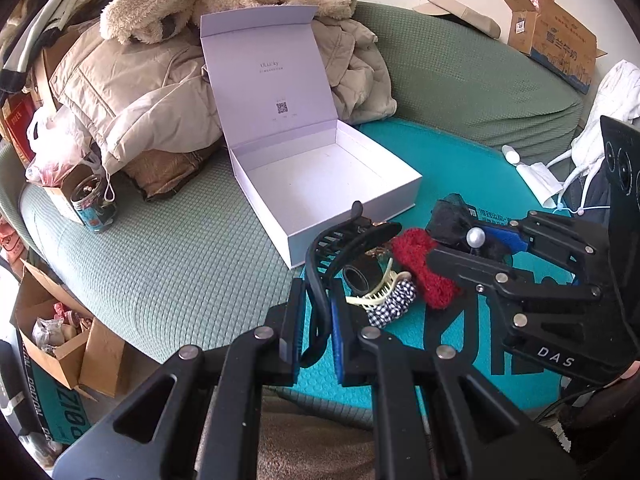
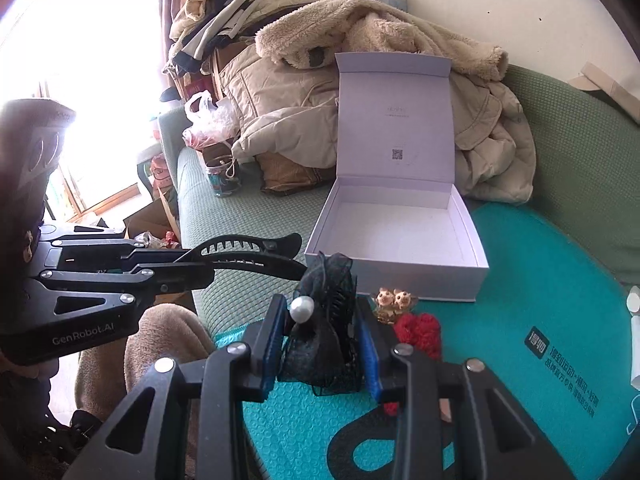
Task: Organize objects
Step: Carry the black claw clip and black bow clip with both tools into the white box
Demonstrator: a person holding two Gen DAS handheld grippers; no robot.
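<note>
We read "DAS" in pale letters on the body of the right gripper, and "GenRobot.AI" on the side of the left gripper. Inside the raised lid of the white box stands a faint word like "ULucky" above a small QR code. The teal mat carries white Chinese print that we cannot read surely.

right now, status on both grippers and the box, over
Left gripper shut on black claw clip. Right gripper shut on black mesh pearl bow. White box open, empty, path clear.
</note>
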